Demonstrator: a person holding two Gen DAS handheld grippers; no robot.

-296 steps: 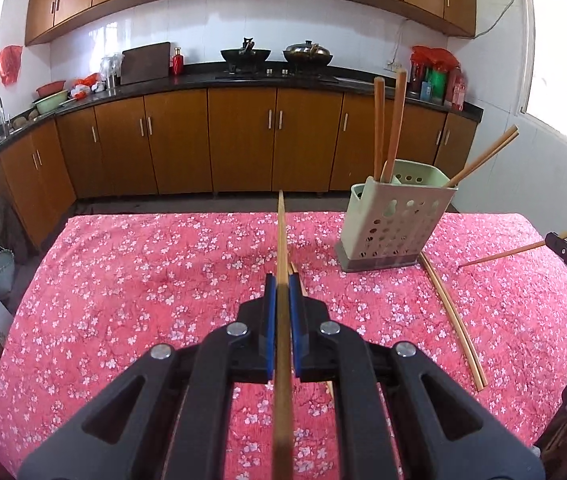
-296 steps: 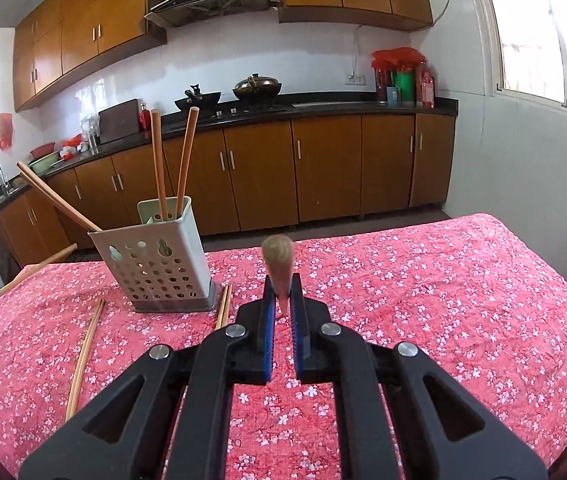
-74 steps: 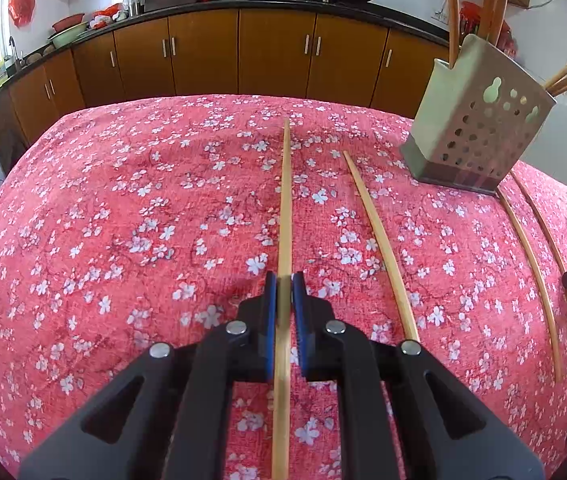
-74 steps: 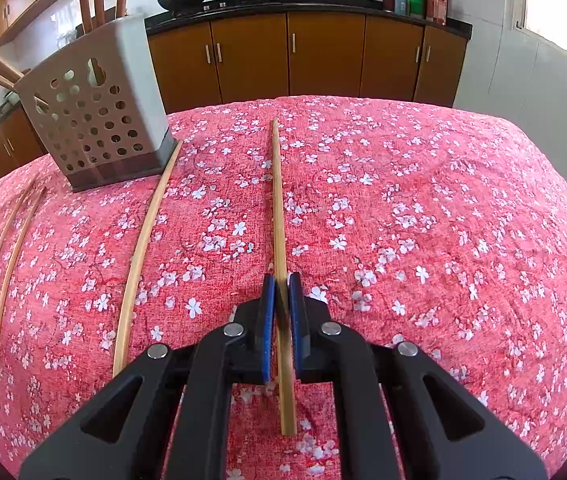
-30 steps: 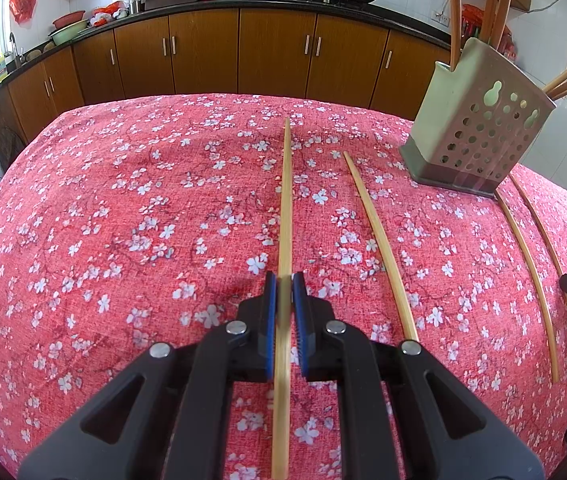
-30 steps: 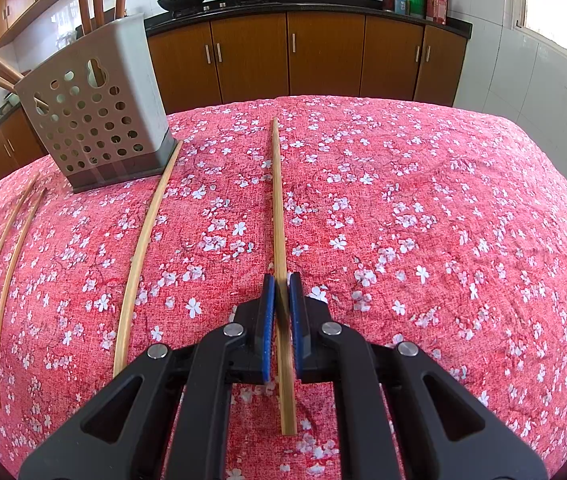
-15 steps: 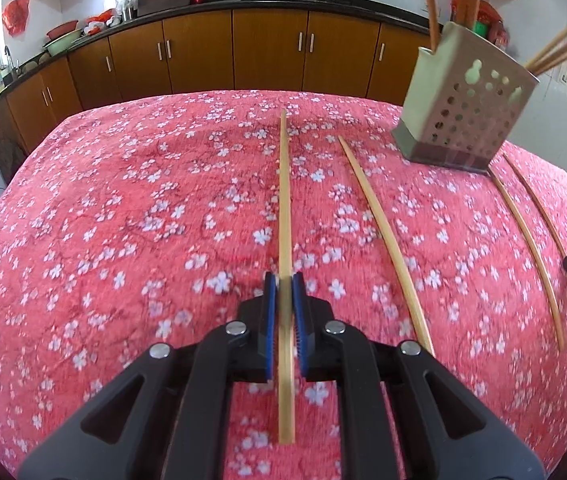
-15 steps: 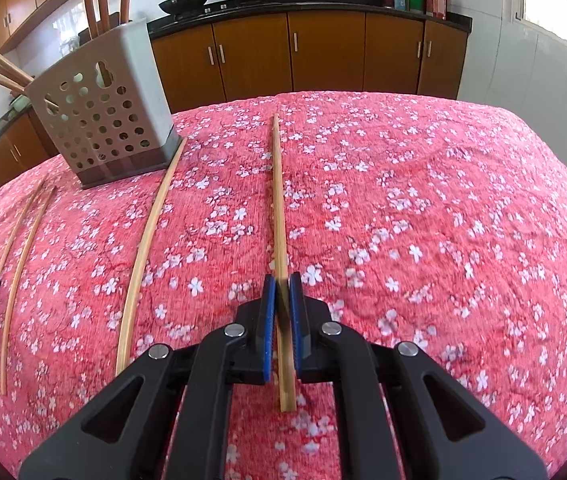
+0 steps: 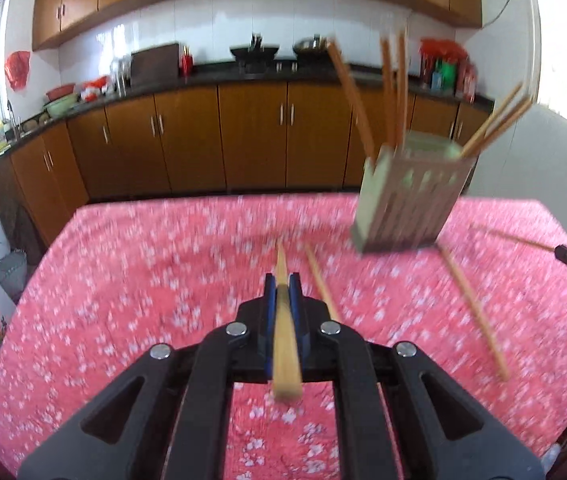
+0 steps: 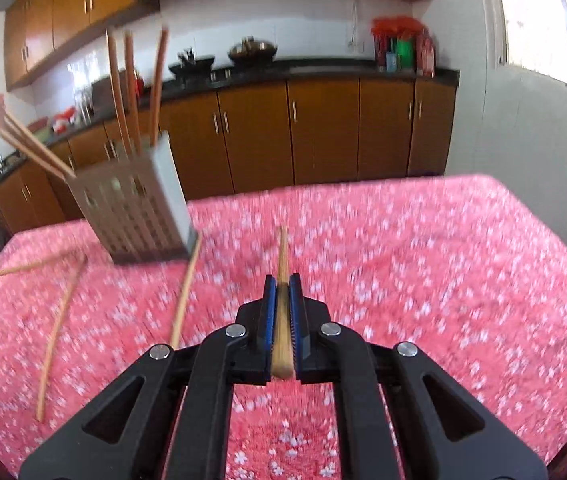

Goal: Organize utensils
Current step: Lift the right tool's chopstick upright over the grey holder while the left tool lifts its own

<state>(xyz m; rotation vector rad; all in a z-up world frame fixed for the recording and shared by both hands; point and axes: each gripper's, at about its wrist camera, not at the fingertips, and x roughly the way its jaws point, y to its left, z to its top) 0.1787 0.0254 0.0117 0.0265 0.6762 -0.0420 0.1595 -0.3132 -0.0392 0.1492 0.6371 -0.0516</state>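
Two black two-finger grippers with blue pads, each clamped on one pale wooden chopstick. Left gripper [image 9: 282, 286]: jaws pressed together on its wooden chopstick [image 9: 285, 344], which runs forward between the pads, butt end behind them, tip raised off the cloth. Right gripper [image 10: 282, 286]: jaws likewise closed on a second wooden chopstick [image 10: 282, 320], tip pointing forward above the cloth.

One red tablecloth printed with small white blossoms [image 9: 143, 280], covering the whole table beneath both tools; blurred in both views.

One loose chopstick [image 9: 321, 286] lying on the cloth just right of the left gripper. One further chopstick [image 9: 473, 312] lying to the right, running away from the foot of the holder.

One pale grey perforated plastic utensil holder [image 9: 407, 200], square, standing on the cloth at the far right of the left view and the far left of the right view [image 10: 135, 212]. Several brown chopsticks [image 9: 393, 92] stand in it, some upright, some leaning outward.

Brown wooden kitchen cabinets [image 9: 251, 136] under a dark countertop, along the wall beyond the table.
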